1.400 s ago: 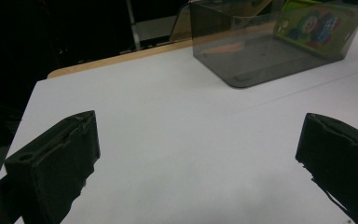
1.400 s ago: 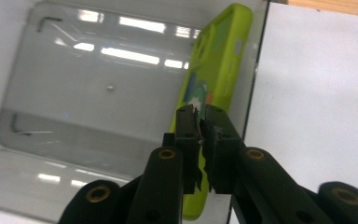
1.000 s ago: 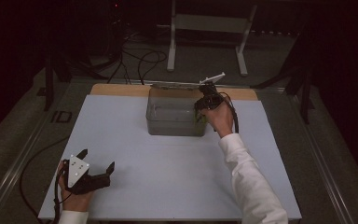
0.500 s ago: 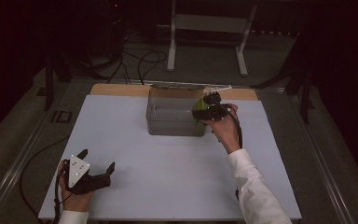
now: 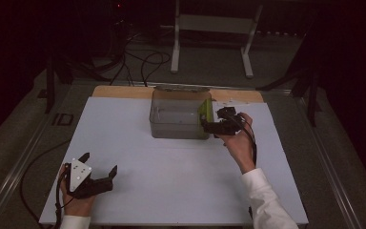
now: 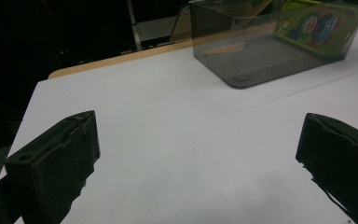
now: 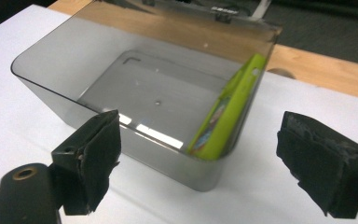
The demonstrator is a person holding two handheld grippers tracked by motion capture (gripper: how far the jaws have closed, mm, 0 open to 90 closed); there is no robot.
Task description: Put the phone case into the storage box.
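Observation:
A clear grey plastic box [image 5: 176,120] stands open-topped at the back middle of the white table. Inside it a flat lime-green package [image 5: 205,112] with a cartoon picture stands on edge and leans against the box's right wall; it also shows in the left gripper view [image 6: 320,24] and the right gripper view [image 7: 227,116]. My right gripper [image 5: 210,125] sits just outside the box's near right corner. Its jaws have just been opening and stand wide [image 7: 196,140], gripping nothing. My left gripper [image 5: 99,164] rests open at the table's near left, its jaws [image 6: 198,140] wide over bare table.
The white sheet [image 5: 138,157] covers a wooden tabletop [image 5: 119,91] whose strip shows behind the box. Beyond the table's far edge are cables [image 5: 147,62] and a white stand [image 5: 212,28] on the floor. A metal rail [image 5: 24,157] runs along the left side.
The right hand came from above the box's far right corner toward its near right corner. The green package left the gripper and now leans inside the box. The right jaws opened. The left hand stayed put.

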